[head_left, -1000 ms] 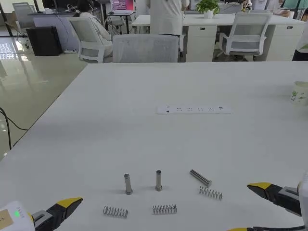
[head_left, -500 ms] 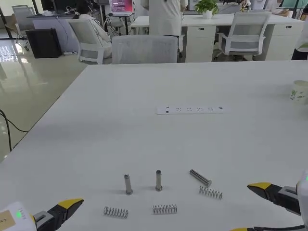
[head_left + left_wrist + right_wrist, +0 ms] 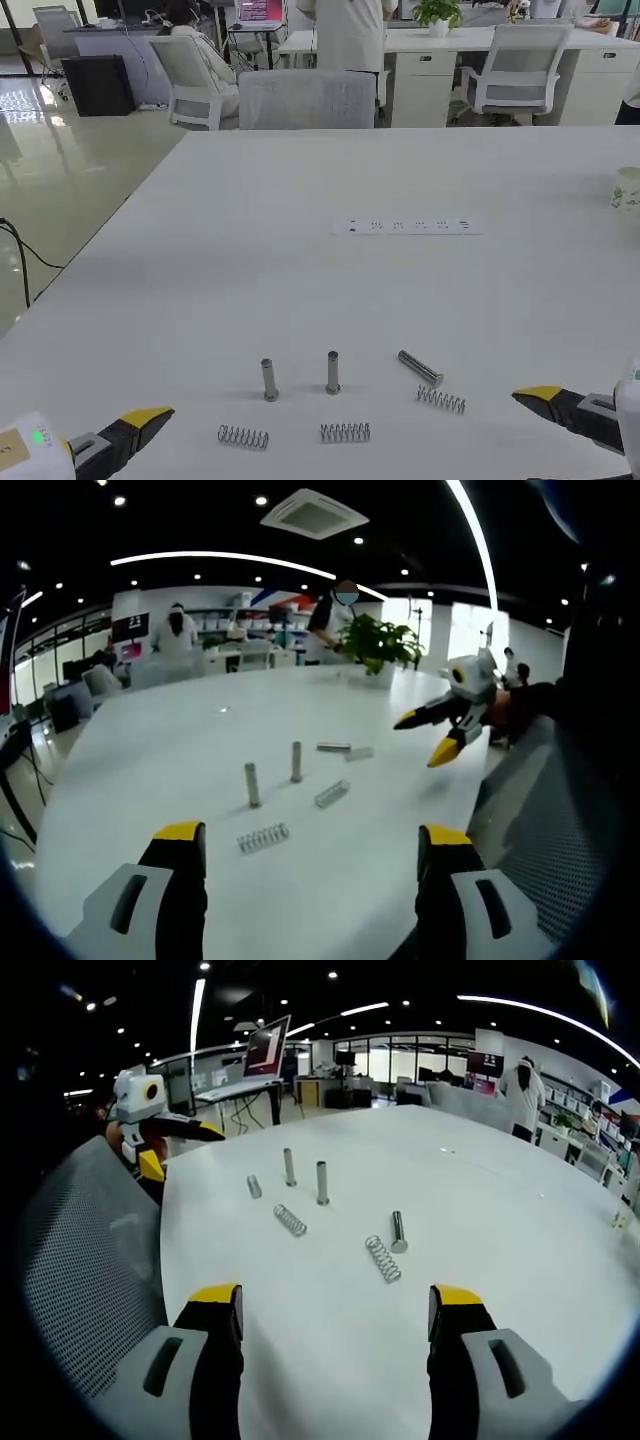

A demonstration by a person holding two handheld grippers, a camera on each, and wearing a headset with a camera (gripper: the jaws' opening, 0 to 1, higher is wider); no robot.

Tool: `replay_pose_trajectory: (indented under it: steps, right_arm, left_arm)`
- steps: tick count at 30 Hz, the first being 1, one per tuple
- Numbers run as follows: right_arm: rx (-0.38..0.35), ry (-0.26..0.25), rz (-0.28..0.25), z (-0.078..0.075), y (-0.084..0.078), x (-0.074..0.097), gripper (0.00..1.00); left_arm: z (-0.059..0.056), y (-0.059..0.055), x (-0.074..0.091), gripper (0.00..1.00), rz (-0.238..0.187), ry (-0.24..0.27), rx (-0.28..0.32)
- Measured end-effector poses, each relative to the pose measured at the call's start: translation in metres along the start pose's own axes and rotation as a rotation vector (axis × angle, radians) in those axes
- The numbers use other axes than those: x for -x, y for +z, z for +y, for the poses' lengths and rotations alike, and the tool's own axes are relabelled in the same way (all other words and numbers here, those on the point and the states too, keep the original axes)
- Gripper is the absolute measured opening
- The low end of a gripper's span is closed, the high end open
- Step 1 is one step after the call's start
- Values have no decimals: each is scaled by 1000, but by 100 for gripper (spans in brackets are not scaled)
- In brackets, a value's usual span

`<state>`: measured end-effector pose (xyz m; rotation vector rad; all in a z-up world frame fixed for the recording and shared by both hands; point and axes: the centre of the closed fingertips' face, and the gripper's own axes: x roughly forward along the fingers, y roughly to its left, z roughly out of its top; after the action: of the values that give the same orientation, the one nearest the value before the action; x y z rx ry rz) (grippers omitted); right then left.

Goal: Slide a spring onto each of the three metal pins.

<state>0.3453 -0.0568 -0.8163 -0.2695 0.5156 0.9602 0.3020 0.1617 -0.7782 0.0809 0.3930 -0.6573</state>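
The yellow-tipped left hand-held gripper (image 3: 312,832) and the right hand-held gripper (image 3: 335,1295) hung low at the near edge of the white tabletop (image 3: 300,250). Both pointed inward, wide open, holding nothing. Between them two small metal pins (image 3: 269,380) stood up and a third metal pin (image 3: 419,368) lay flat. Three coiled wire springs (image 3: 345,432) lay just in front.

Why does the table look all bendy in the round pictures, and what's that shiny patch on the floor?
Left gripper view and right gripper view: a fisheye lens bends the table edge and ceiling light strips into curves. Head view: the table's edges stay straight, and the patch is bright light glaring off the glossy floor.
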Motion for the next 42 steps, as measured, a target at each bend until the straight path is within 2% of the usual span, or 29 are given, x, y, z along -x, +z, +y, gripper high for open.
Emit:
replay_pose_trajectory:
  steps: [27, 42]
  right_arm:
    - [-10, -8, 3, -2, -1, 2, 75]
    - [-17, -3, 8, -3, -2, 1, 73]
  left_arm:
    - [-3, -1, -2, 84, 6, -14, 2]
    - [0, -2, 0, 84, 12, -3, 3]
